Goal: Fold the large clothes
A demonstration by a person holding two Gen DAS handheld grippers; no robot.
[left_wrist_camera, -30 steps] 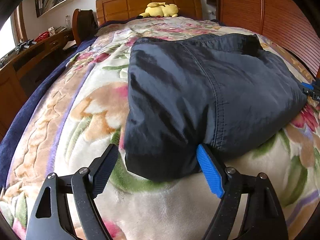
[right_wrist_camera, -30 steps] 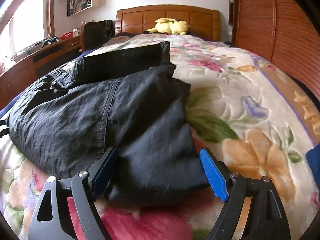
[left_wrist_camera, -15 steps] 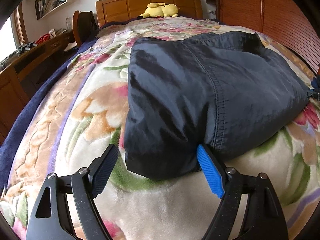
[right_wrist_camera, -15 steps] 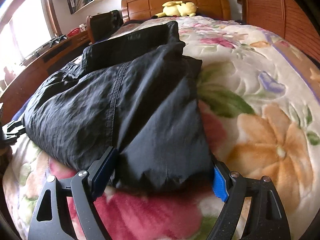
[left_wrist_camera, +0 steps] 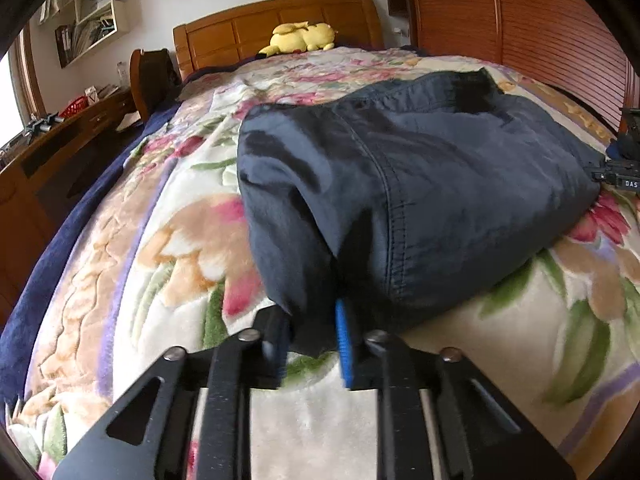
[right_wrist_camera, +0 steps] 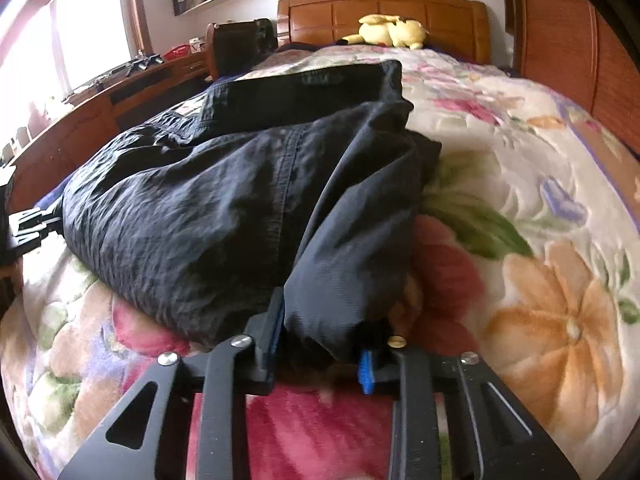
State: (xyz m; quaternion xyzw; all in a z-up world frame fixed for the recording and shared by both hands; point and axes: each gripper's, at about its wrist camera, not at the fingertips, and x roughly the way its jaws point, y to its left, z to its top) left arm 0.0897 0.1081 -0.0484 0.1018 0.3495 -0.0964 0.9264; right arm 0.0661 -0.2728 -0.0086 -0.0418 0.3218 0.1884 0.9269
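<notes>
Dark navy woven garment, thin and faintly shiny like a light nylon, lies in a loose, partly folded heap on the floral plush blanket of the bed, toward its near end and right of the middle, well apart from the wooden headboard and the yellow plush toy resting at it; the left gripper is clenched on the garment's near left corner, cloth bunched between the black finger and the blue pad; the right gripper is likewise clamped on the near right corner, fabric spilling over its jaws; each tool shows at the frame edge of the other's view, at opposite ends of the near edge. By my judgement the cloth is light, limp and somewhat slippery; it will sag between the two holds and slide on itself rather than keep a crease; a stitched seam runs up its top layer, and such seams and the banded edge at the far end give the firmest purchase. Pinching all layers at the corners looks wise; a thin bite risks one layer slipping free, and dragging may ruck the soft blanket beneath.
</notes>
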